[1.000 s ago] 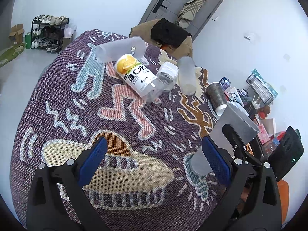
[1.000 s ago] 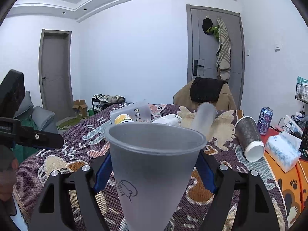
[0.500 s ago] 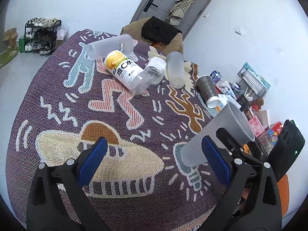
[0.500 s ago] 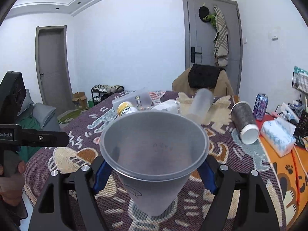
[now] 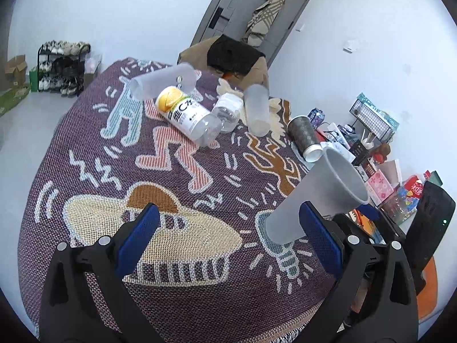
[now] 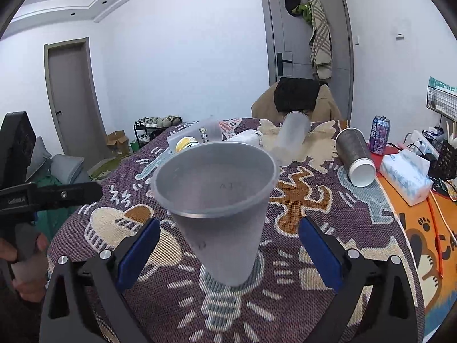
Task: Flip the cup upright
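A frosted translucent cup point(image 6: 225, 214) stands upright, mouth up, on the patterned purple cloth point(image 6: 314, 228) on the light-bulb figure. My right gripper point(image 6: 228, 245) is open, its blue pads apart from the cup on both sides. In the left wrist view the same cup point(image 5: 314, 197) stands at the right, behind my right finger pad point(image 5: 320, 240). My left gripper point(image 5: 228, 240) is open and empty above the cloth, left of the cup.
Several items lie on their sides at the far end: a frosted tumbler point(image 5: 162, 81), an orange-label bottle point(image 5: 188, 114), a small clear bottle point(image 5: 227, 111), another frosted cup point(image 5: 257, 110) and a dark glitter cup point(image 5: 304, 137). A tissue pack point(image 6: 405, 174), can point(image 6: 378, 134) and clutter sit right.
The right gripper lowered the cup onto the cloth and opened; its pads now stand clear of it. The left gripper stayed open and shifted only slightly.
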Motion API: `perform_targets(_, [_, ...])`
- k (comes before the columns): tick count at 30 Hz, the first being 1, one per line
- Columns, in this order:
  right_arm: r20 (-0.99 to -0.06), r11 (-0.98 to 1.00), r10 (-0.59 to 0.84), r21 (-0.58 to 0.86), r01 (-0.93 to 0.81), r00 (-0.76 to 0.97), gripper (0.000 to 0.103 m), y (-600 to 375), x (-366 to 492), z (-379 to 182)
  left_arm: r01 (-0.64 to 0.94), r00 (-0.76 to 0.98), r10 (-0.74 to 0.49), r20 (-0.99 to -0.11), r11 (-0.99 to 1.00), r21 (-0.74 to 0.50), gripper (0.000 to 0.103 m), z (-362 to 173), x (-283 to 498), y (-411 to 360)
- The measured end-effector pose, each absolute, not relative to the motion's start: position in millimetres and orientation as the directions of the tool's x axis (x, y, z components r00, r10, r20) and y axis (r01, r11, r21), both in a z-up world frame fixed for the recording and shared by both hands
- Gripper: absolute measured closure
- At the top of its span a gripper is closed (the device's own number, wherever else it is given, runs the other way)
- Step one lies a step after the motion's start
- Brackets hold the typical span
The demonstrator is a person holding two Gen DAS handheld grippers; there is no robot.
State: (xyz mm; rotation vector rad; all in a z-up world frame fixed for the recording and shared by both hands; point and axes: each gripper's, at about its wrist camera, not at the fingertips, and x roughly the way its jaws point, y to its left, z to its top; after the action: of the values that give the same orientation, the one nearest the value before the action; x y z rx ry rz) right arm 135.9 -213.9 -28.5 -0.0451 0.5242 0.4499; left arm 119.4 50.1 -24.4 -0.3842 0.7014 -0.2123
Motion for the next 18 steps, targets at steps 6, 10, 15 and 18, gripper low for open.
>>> perform_targets(6, [-0.486,0.902,0.414,0.105,-0.419,0.77,0.008,-233.7,117.4,-25.7,0.094,0.784,-0.285,-0.551,0.932,-0.349,0.006,-12.6,105.2,35.1])
perform_targets(10, [-0.481,0.91,0.403,0.115,-0.399,0.779,0.008,-245.7,108.0,-25.0,0.115,0.808,-0.261,-0.528,0.949,-0.294,0.006,-7.1,92.0,22.3])
perform_targets(15, [-0.472,0.913,0.401,0.133,-0.386,0.786,0.008,-256.4,96.3,-25.3,0.125,0.845,-0.224,-0.486,0.966,-0.228,0.006,0.7,74.6,11.0])
perform_targets(18, [-0.465,0.913,0.401,0.135,-0.384,0.789,0.008,-259.0,87.6,-25.3,0.124,0.863,-0.205,-0.462,0.972,-0.2,0.006,4.3,64.8,7.3])
